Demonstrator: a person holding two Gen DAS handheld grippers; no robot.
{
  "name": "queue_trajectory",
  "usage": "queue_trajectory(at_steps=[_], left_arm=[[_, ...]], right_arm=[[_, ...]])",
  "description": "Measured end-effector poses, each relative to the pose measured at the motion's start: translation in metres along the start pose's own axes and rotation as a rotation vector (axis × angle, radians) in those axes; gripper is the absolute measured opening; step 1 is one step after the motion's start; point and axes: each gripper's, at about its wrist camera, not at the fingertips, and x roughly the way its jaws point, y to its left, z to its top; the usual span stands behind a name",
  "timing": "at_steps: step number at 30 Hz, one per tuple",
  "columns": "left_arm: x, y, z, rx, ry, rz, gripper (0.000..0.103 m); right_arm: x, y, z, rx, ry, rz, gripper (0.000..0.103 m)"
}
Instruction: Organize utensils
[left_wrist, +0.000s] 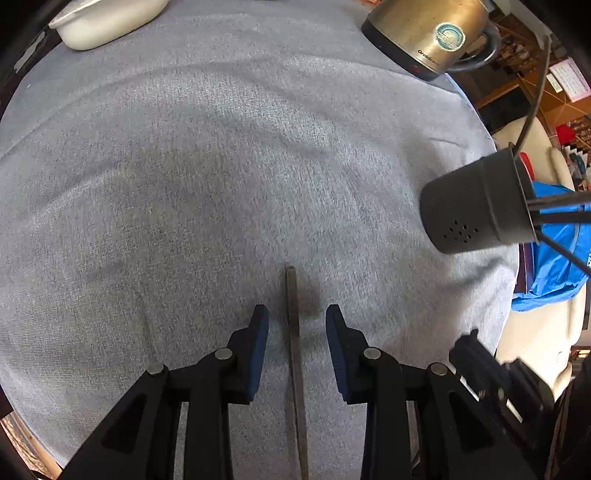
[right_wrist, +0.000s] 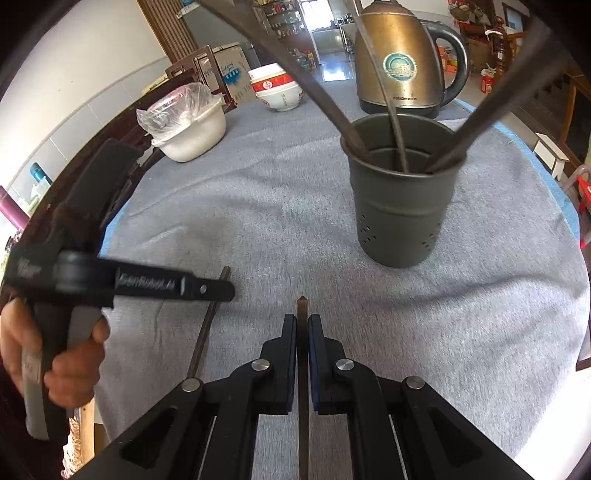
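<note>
A dark chopstick (left_wrist: 293, 332) lies on the grey cloth between the fingers of my left gripper (left_wrist: 297, 314), which is open around it without touching. My right gripper (right_wrist: 303, 321) is shut on a second dark chopstick (right_wrist: 301, 308), whose tip pokes out past the pads. The dark grey utensil holder (right_wrist: 400, 195) stands upright ahead and to the right of the right gripper, with three dark utensils in it. It also shows at the right edge of the left wrist view (left_wrist: 476, 206). The left gripper's body (right_wrist: 110, 284) shows at the left in the right wrist view, over the first chopstick (right_wrist: 207, 325).
A bronze electric kettle (right_wrist: 399, 59) stands behind the holder. A white tub with a plastic bag (right_wrist: 188, 125) and stacked bowls (right_wrist: 277, 90) sit at the far left of the grey cloth (right_wrist: 258, 206). The table edge runs close on the right, with a blue bag (left_wrist: 554, 258) beyond.
</note>
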Motion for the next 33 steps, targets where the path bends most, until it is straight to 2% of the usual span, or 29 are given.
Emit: queue_trajectory(at_steps=[11, 12, 14, 16, 19, 24, 33], left_arm=[[0.01, -0.019, 0.02, -0.026, 0.023, 0.056, 0.032], [0.009, -0.018, 0.021, -0.027, 0.021, 0.063, 0.031], [0.009, -0.022, 0.021, -0.021, 0.013, 0.089, 0.019], [0.008, -0.022, 0.027, -0.024, 0.008, 0.101, 0.011], [0.009, -0.023, 0.03, -0.03, -0.001, 0.103, 0.006], [0.008, -0.021, 0.027, -0.051, -0.016, 0.107, 0.006], [-0.018, -0.028, 0.013, -0.032, -0.093, 0.11, 0.006]], right_arm=[[-0.01, -0.013, -0.008, 0.032, -0.026, 0.023, 0.007], [-0.011, -0.014, -0.008, 0.035, -0.03, 0.025, 0.007], [-0.011, -0.015, -0.009, 0.039, -0.032, 0.032, 0.007], [-0.012, -0.014, -0.01, 0.04, -0.035, 0.036, 0.007], [-0.014, -0.013, -0.012, 0.038, -0.04, 0.044, 0.007], [-0.022, -0.012, -0.014, 0.038, -0.063, 0.05, 0.007], [-0.03, -0.02, -0.016, 0.057, -0.09, 0.05, 0.007]])
